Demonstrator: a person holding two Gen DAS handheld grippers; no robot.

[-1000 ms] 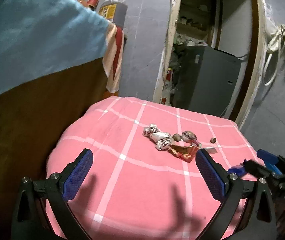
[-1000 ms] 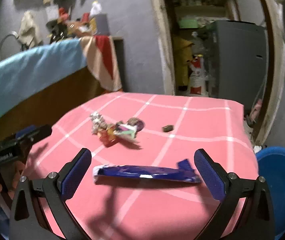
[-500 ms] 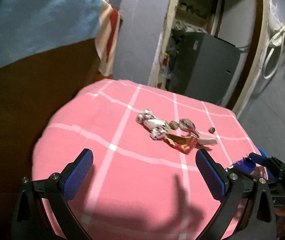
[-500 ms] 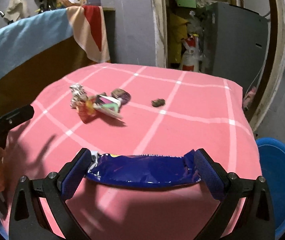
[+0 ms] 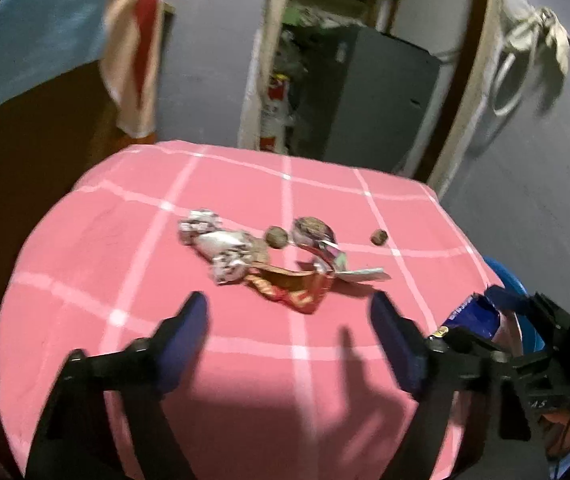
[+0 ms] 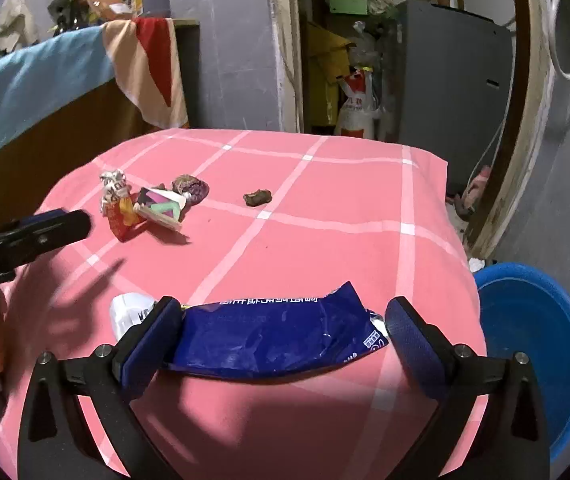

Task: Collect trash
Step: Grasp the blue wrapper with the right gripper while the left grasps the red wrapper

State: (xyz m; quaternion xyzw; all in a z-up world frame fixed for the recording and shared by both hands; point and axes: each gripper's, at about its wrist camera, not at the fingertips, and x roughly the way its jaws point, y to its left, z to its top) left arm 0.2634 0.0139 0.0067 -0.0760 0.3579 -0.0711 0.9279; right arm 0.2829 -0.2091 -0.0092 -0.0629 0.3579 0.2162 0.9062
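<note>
Table (image 6: pixel 325 240) under a pink check cloth holds all the trash; by my read nothing is collected yet. The blue basin (image 6: pixel 533 328) on the floor off the table's right edge looks like the likely bin, and what shows of its inside is bare. So the task is early: every piece is left to pick up.

Blue wrapper (image 6: pixel 277 332), the biggest piece, lies flat near the front edge, crosswise between the fingers of the right gripper (image 6: pixel 281 332). Left pad (image 6: pixel 153 340) overlaps the wrapper's left part, with the white torn end sticking out past it. Right pad (image 6: pixel 409 344) sits just beside the other end with a thin gap. Those fingers are spread wide around it, no squeeze yet. Wrapper not lifted.

Trash pile (image 5: pixel 269 256) mid-table: red-gold wrapper (image 5: pixel 293 288), silver foil wads (image 5: pixel 217 244), a purple wrapper (image 5: pixel 313 232), a round brown bit (image 5: pixel 277 237). Small brown lump (image 5: pixel 379 236) lies apart to the right.

Left gripper (image 5: pixel 289 320) hovers short of the pile. Its fingers are closing with nothing between them; the red-gold wrapper lies just beyond the tips, roughly centred on the gap. View is motion-blurred.
</note>
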